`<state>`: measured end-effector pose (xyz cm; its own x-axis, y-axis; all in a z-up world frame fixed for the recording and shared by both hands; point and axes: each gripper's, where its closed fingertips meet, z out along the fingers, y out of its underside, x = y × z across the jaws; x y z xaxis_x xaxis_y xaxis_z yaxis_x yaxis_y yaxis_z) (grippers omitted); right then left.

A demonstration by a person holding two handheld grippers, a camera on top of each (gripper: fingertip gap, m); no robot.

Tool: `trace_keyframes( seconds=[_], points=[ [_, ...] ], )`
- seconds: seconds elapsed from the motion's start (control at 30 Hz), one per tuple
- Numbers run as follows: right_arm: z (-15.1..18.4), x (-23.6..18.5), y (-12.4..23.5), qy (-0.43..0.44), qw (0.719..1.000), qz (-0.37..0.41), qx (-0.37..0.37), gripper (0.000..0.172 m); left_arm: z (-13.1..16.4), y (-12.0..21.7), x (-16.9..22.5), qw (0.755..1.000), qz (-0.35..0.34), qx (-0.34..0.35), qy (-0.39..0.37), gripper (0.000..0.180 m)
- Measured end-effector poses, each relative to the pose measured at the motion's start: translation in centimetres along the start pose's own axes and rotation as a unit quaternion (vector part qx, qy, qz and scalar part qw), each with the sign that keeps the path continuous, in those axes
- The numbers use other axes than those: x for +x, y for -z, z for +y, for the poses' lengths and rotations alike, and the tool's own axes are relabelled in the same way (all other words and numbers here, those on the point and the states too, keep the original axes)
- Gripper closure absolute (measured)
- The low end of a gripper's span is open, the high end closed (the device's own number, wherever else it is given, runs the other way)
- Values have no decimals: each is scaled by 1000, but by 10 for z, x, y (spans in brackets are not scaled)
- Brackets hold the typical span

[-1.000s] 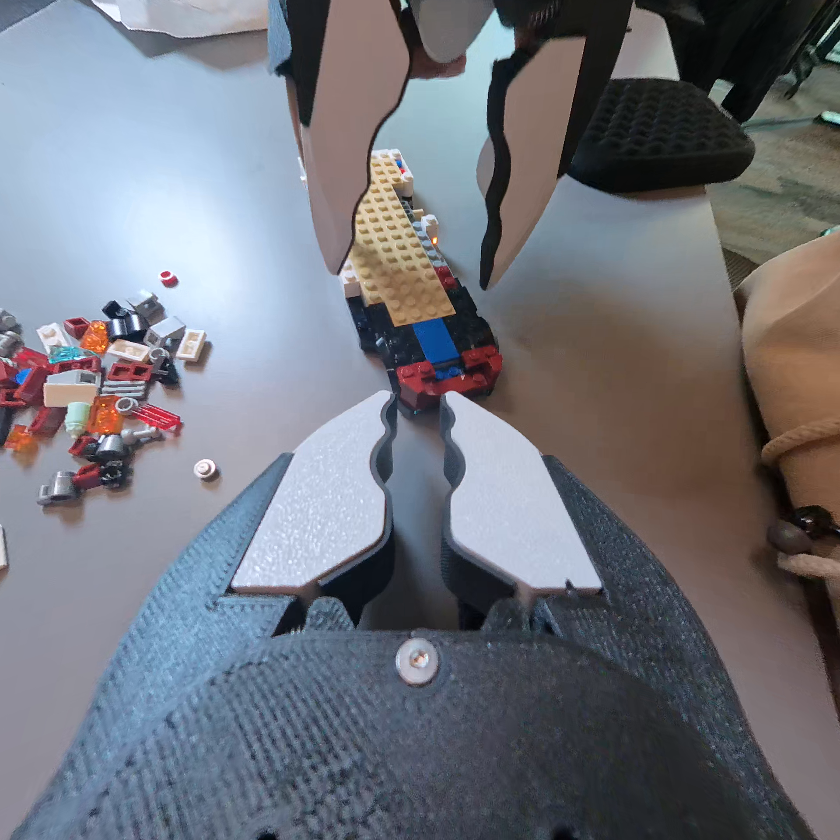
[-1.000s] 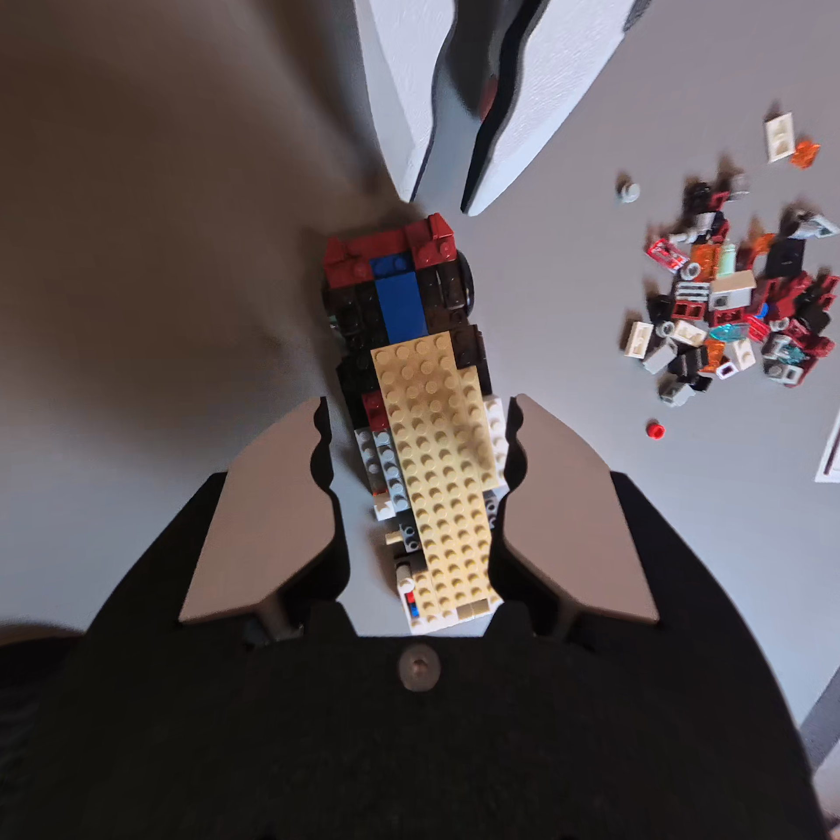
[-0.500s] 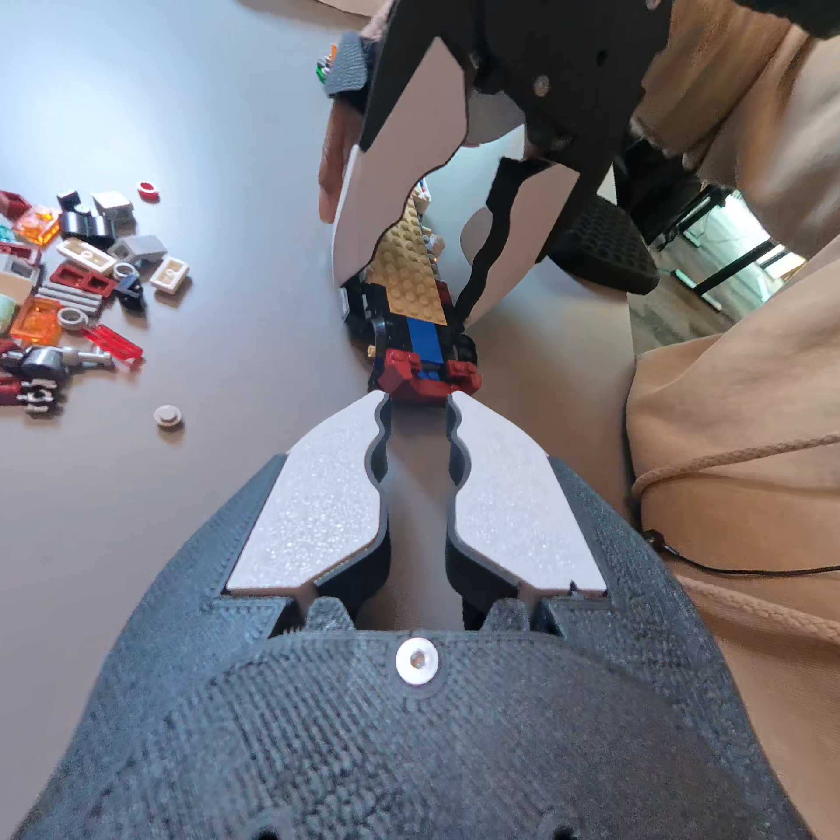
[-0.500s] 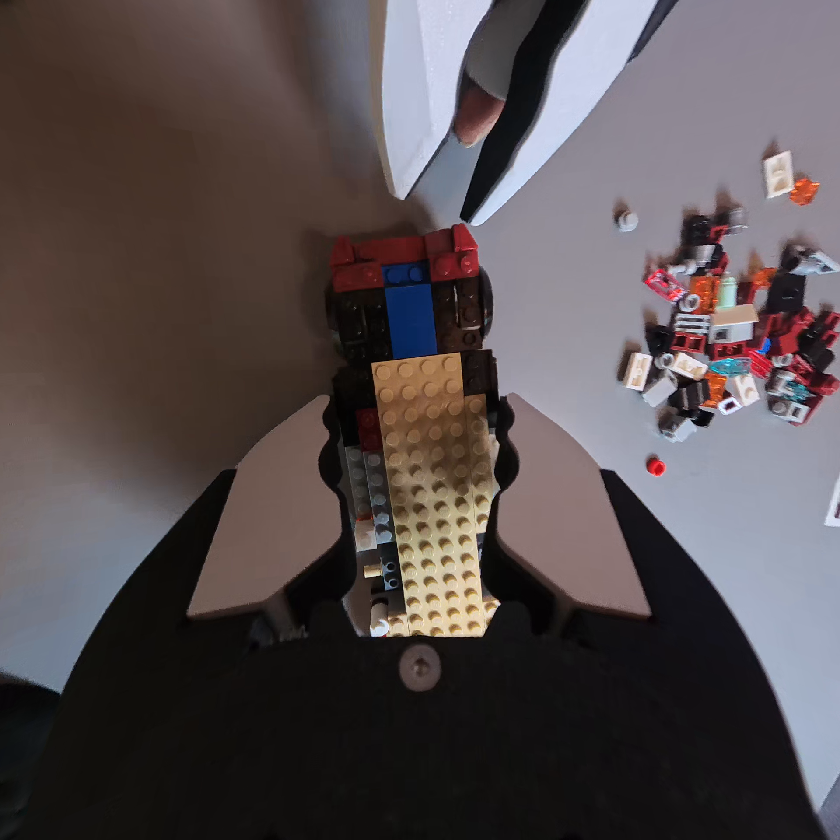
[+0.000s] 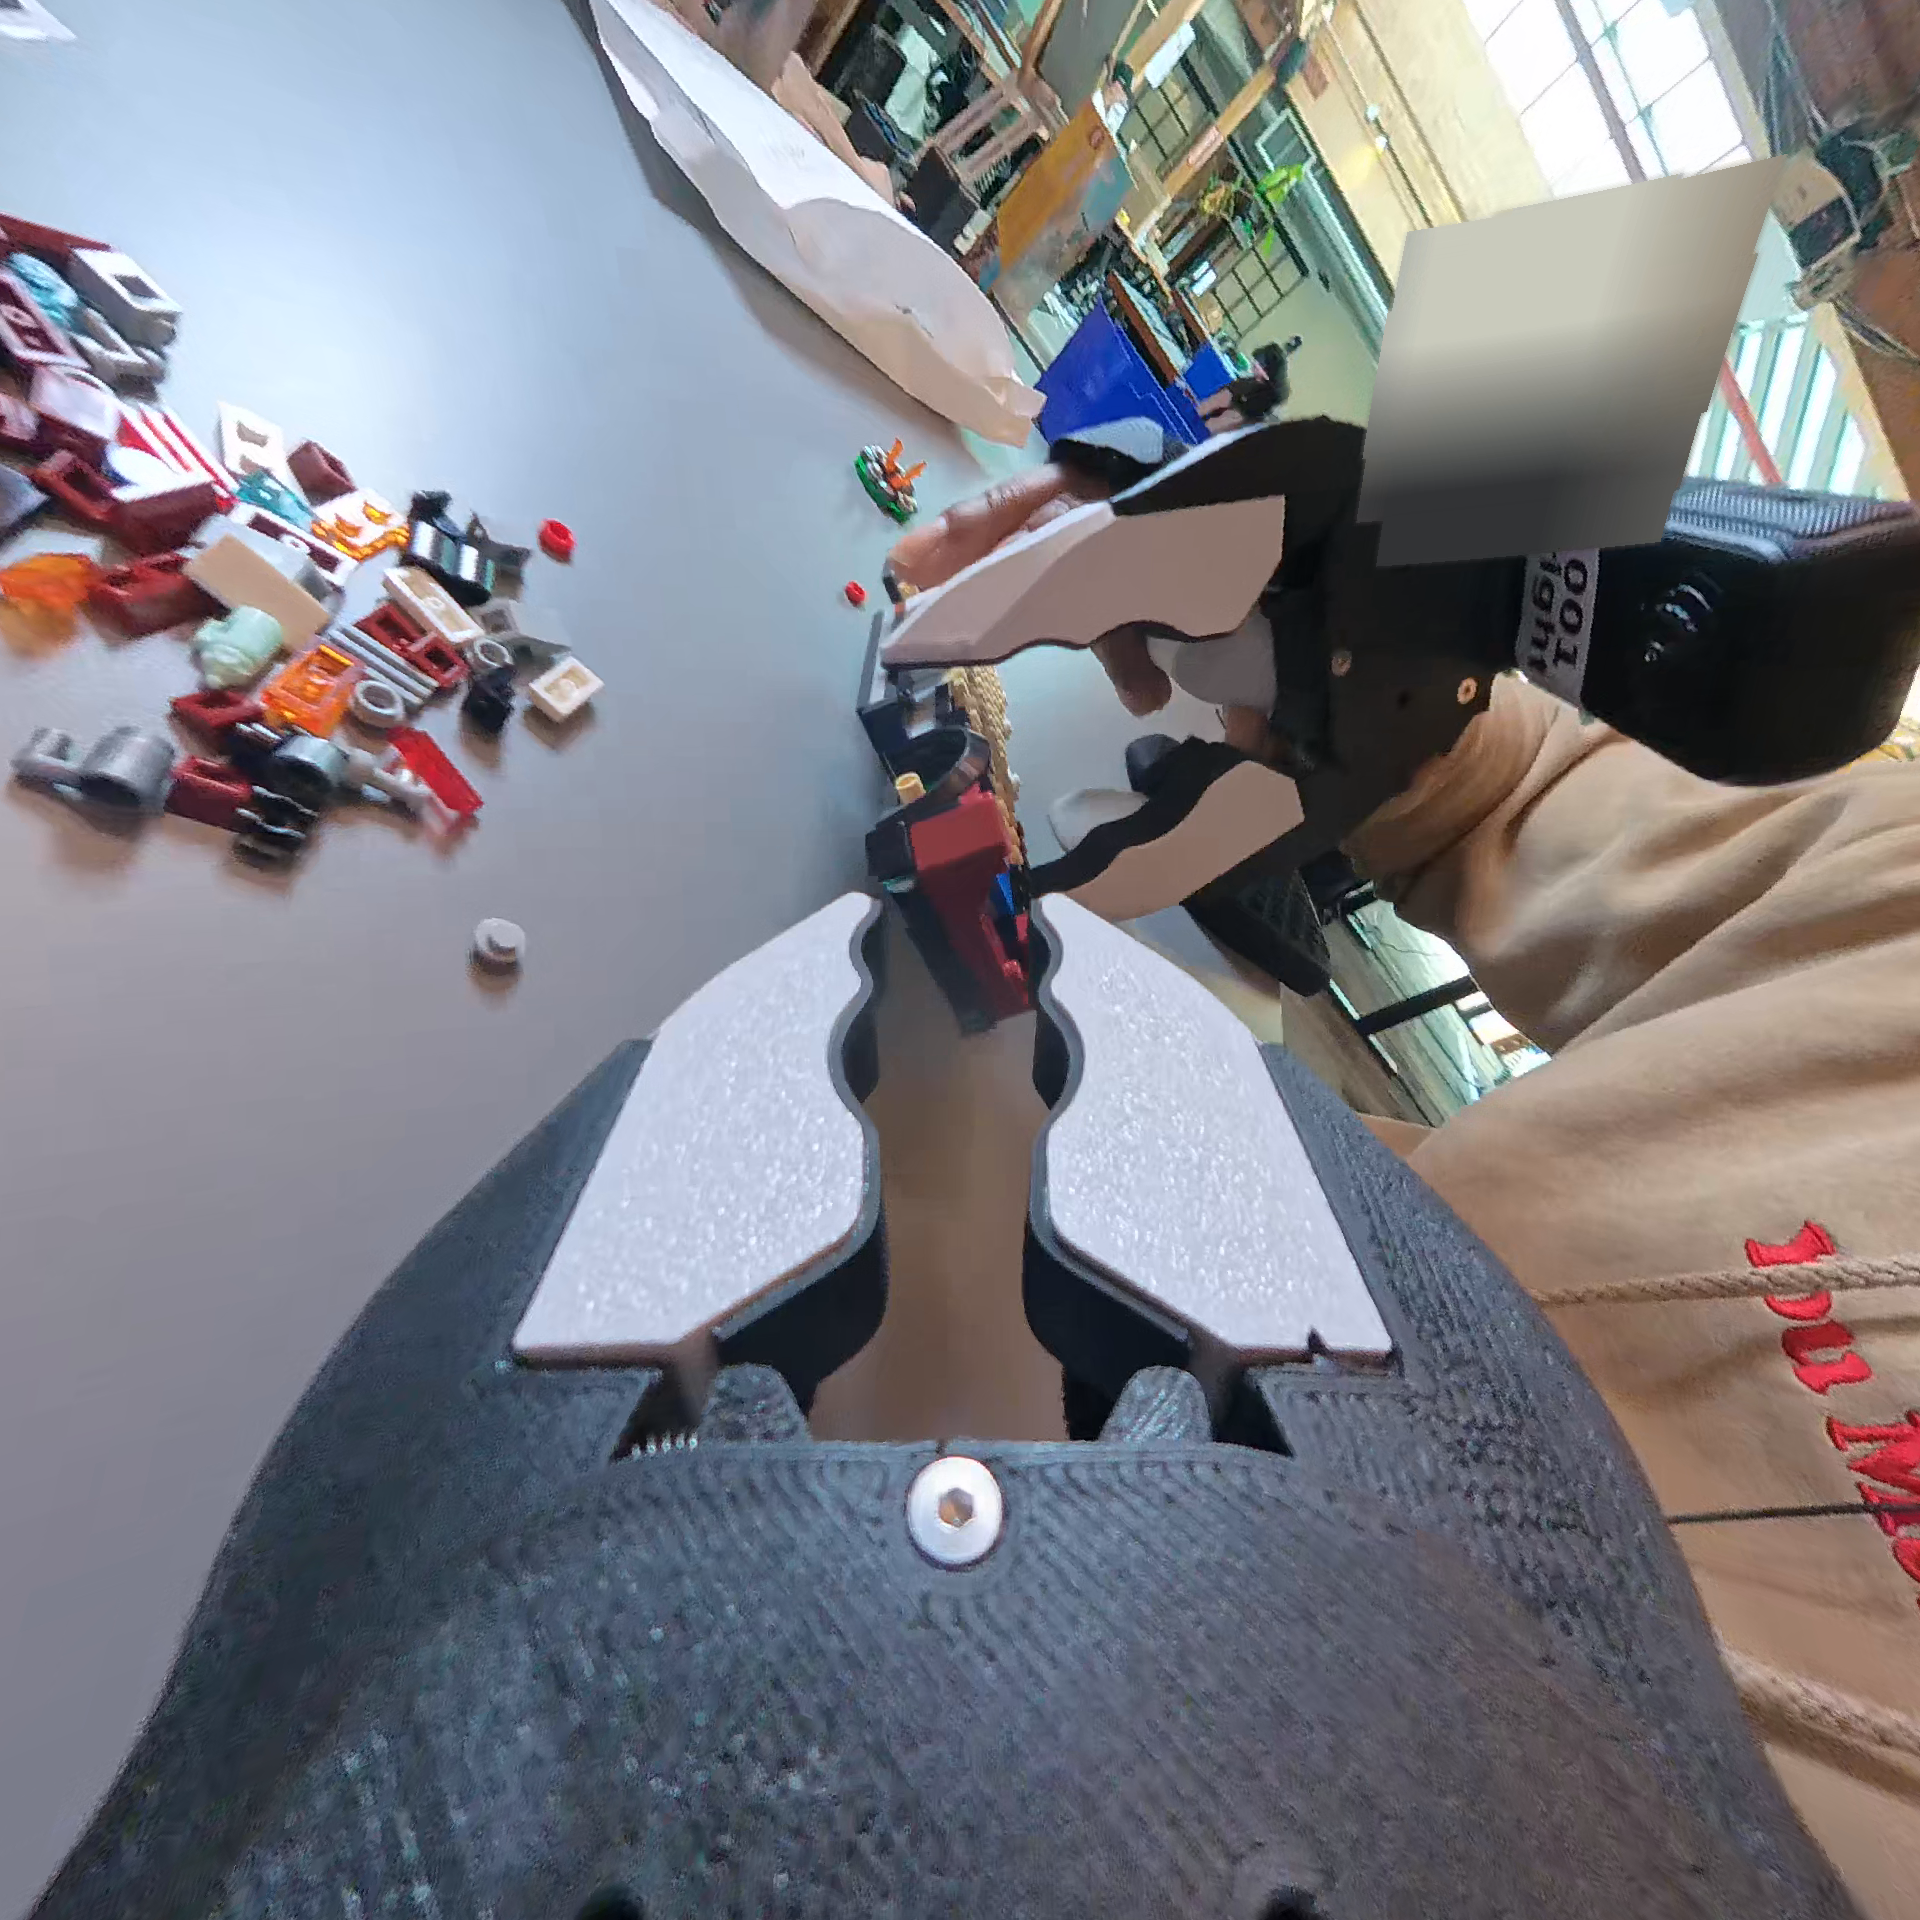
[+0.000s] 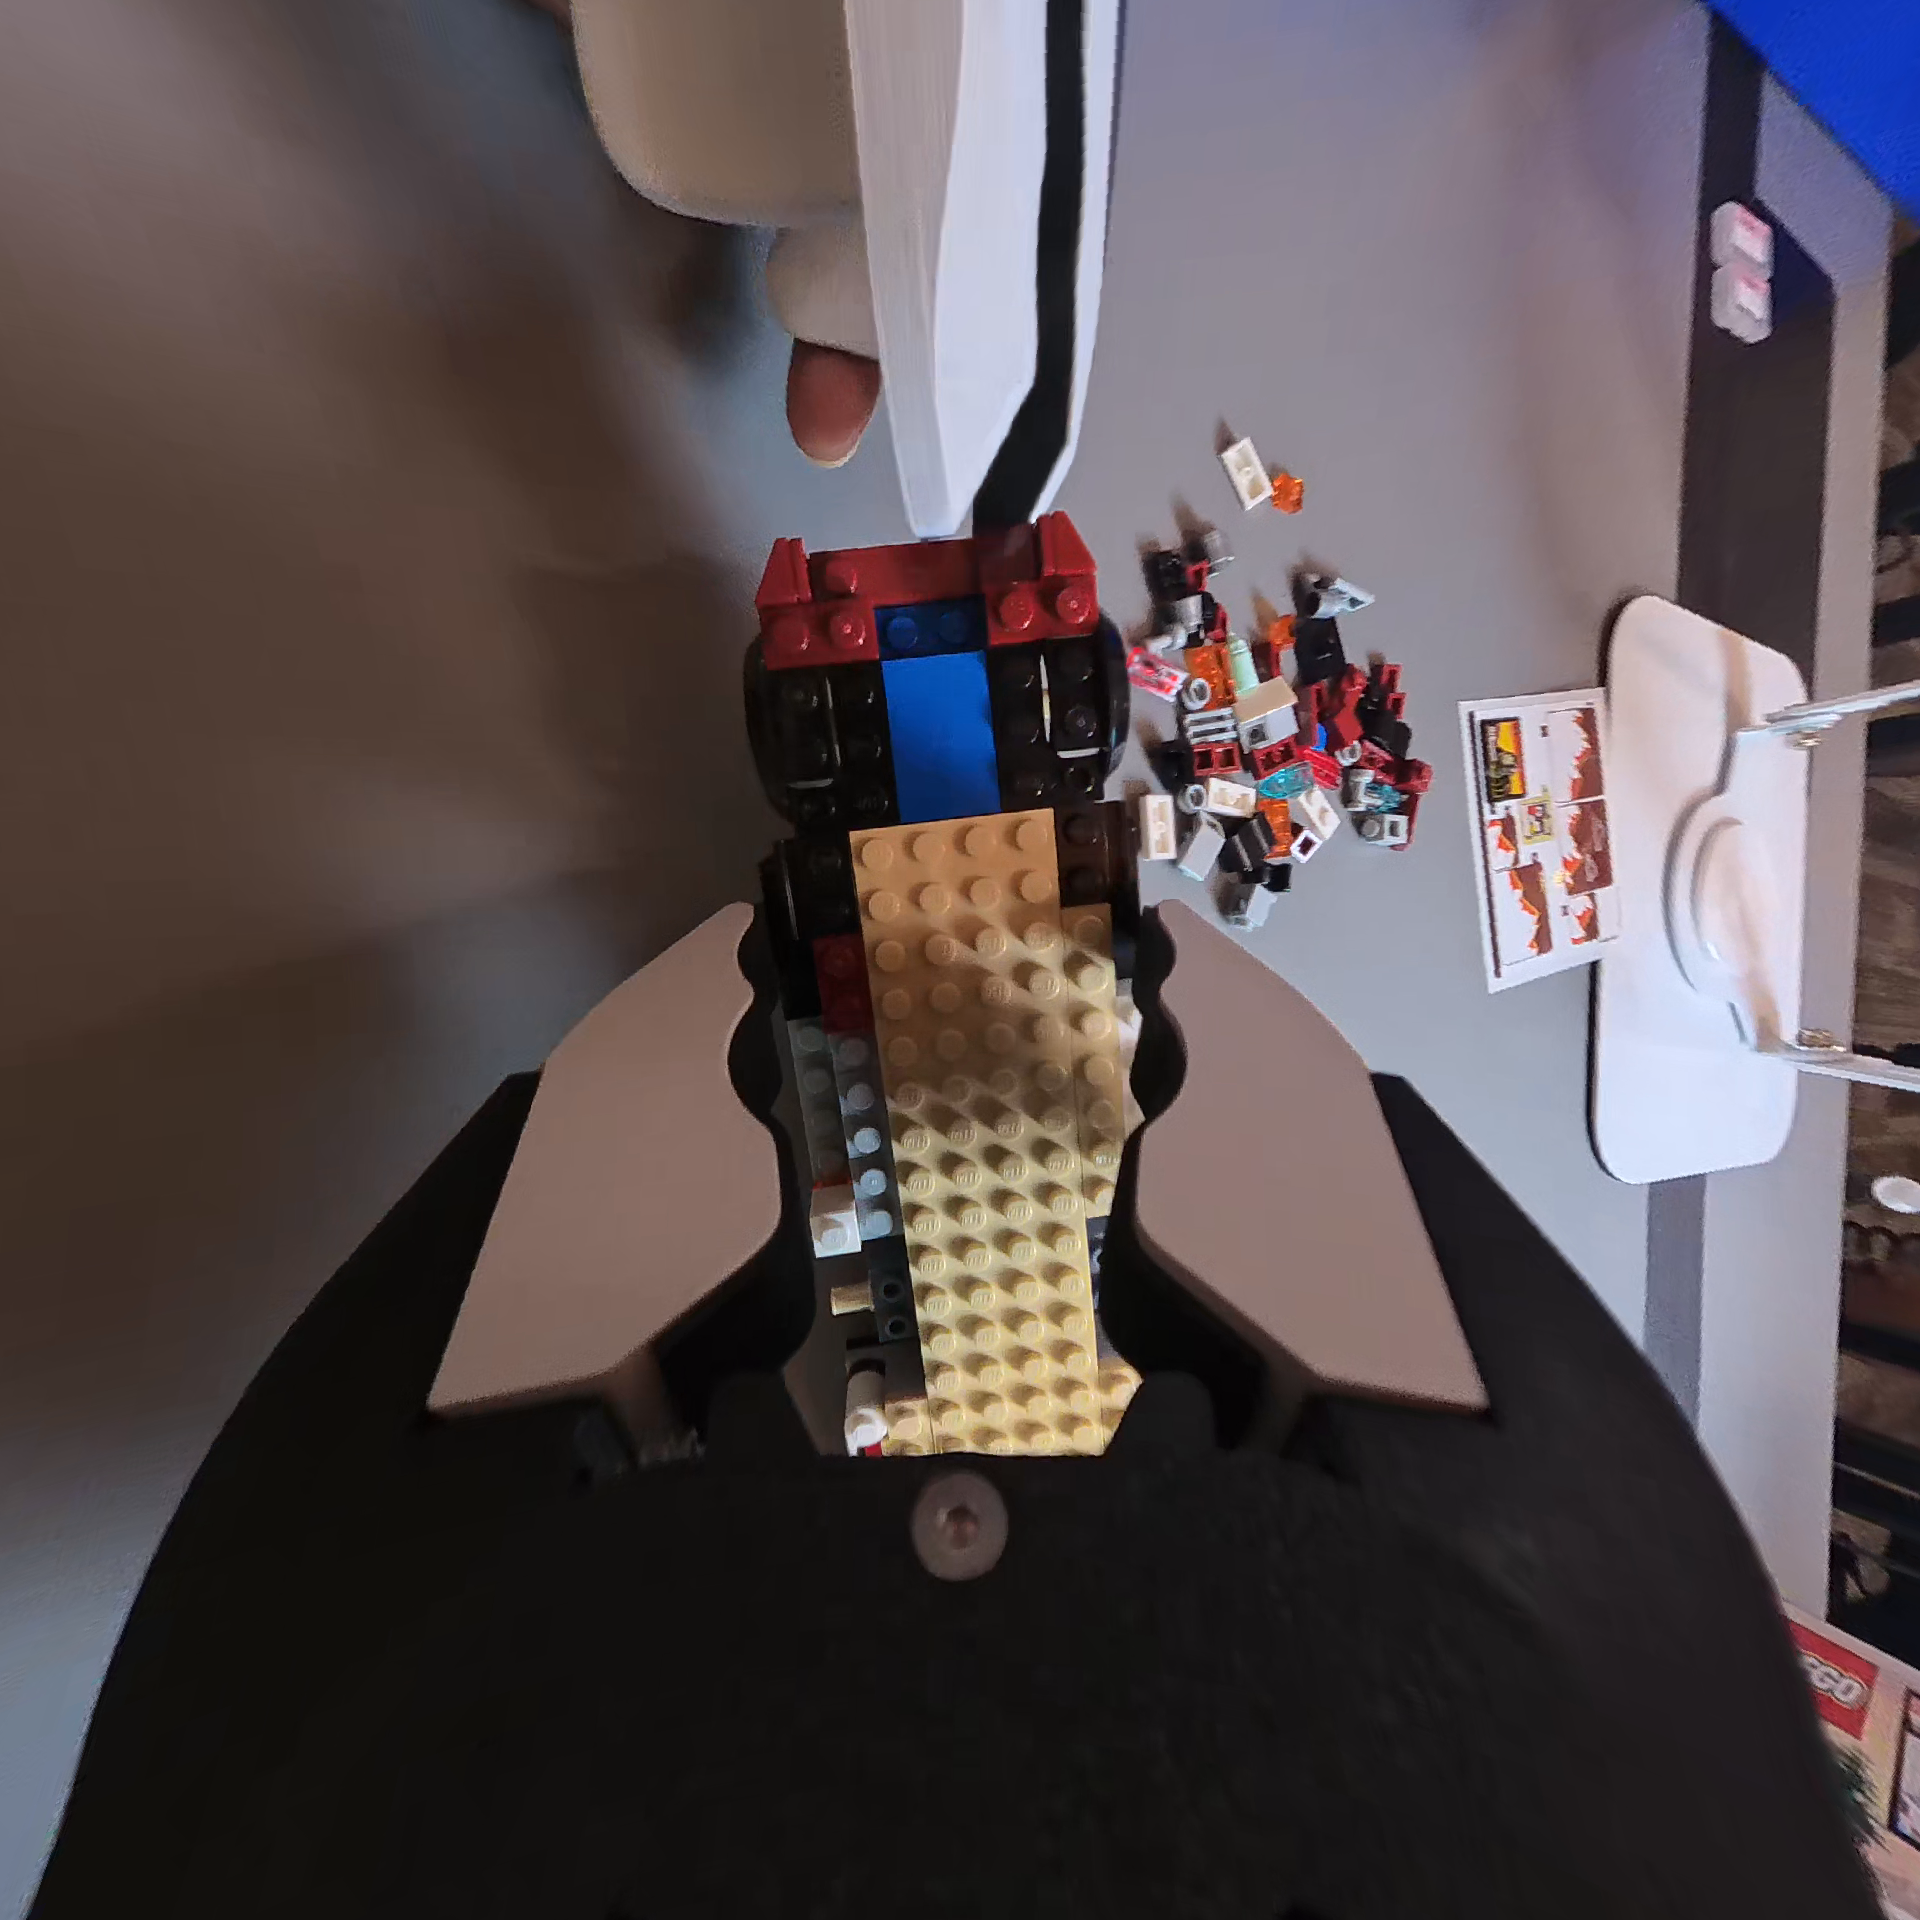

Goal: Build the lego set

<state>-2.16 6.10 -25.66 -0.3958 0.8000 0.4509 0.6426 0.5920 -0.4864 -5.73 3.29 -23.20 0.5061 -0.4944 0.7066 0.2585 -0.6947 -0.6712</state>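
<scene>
The right gripper [image 6: 951,925] clamped the brick model [image 6: 977,1049] by its sides, raised above the table [image 5: 520,260]; the left gripper [image 5: 956,914], narrowly parted, bracketed its red end [image 5: 961,883], apparently steadying it.

The brick model [image 6: 966,935], tan plate over black, blue and dark red, lies lengthwise between the right fingers [image 6: 665,1132], gripped by them.

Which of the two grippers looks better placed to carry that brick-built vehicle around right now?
Probably the right gripper: its fingers clamp both long sides of the brick vehicle, lifted and tipped on edge. The left gripper only brackets the dark red end.
</scene>
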Motion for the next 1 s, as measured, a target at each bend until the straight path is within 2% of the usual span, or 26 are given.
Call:
trace_keyframes(
  seconds=[0.3,0.6,1.0],
  points=[
    [-12,10,-2,7,996,78,44,106,-13,6,-2,999,-25,33,-24,159],
    [-22,19,7,54,980,164,96,105,-21,12,14,980,-92,38,-173,162],
    [-27,21,9,76,968,211,108,105,-22,14,20,973,-101,38,-203,163]
  ],
)
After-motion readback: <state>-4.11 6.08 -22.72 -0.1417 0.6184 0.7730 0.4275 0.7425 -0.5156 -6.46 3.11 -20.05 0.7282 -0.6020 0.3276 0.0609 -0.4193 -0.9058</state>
